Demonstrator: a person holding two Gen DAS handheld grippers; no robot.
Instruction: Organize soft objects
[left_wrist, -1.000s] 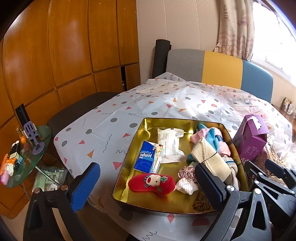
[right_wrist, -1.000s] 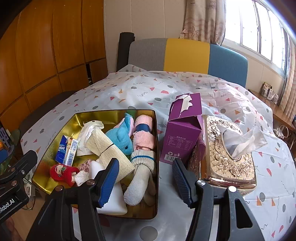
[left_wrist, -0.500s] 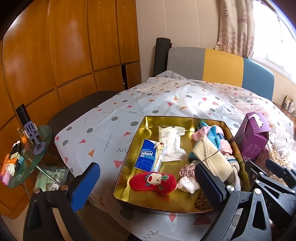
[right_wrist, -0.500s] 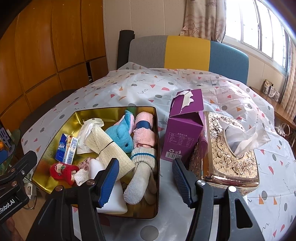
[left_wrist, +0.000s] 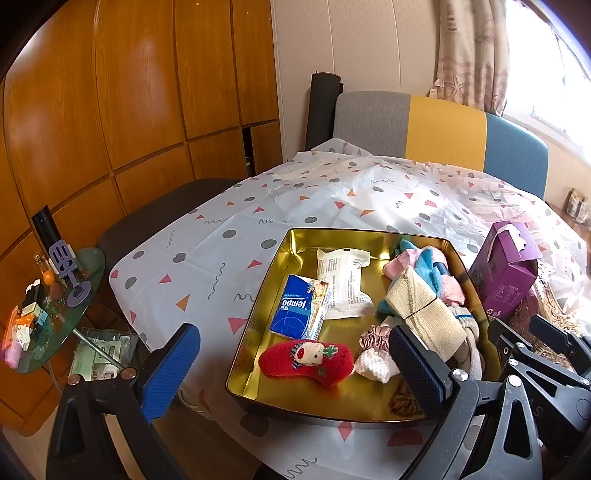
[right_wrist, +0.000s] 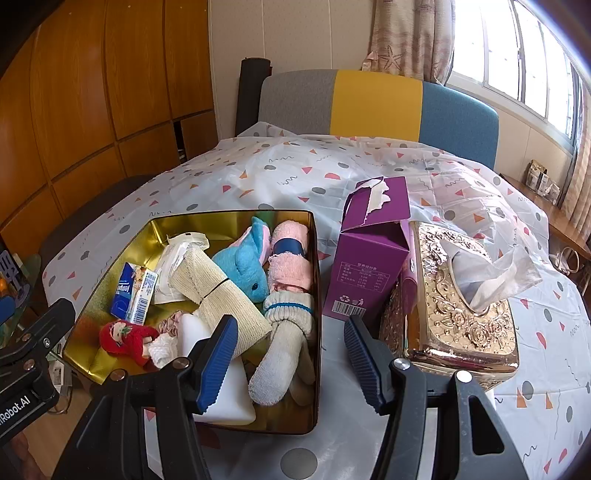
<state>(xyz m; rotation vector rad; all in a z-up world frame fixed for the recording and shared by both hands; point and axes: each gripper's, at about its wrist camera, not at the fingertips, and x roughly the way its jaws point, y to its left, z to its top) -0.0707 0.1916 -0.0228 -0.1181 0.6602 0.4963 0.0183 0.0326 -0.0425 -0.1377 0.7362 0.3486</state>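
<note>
A gold tin tray (left_wrist: 258, 332) (right_wrist: 110, 273) on the table holds soft things: a red plush sock (left_wrist: 306, 360) (right_wrist: 127, 338), a blue tissue pack (left_wrist: 299, 308) (right_wrist: 133, 293), a beige bandage roll (left_wrist: 424, 314) (right_wrist: 218, 295), a blue plush toy (right_wrist: 247, 271), pink rolled cloth (right_wrist: 290, 258) and a white sock (right_wrist: 284, 350). My left gripper (left_wrist: 291, 373) is open and empty, near the tray's front. My right gripper (right_wrist: 291, 363) is open and empty, over the tray's front right corner.
A purple carton (right_wrist: 369, 254) (left_wrist: 504, 269) and a gold tissue box (right_wrist: 458, 295) stand right of the tray. A glass side table (left_wrist: 48, 306) with clutter sits left, below the tablecloth edge. A bench back (right_wrist: 376, 99) lies beyond the table.
Both grippers have drawn back slightly from the tray and stay open. Nothing in the tray has moved.
</note>
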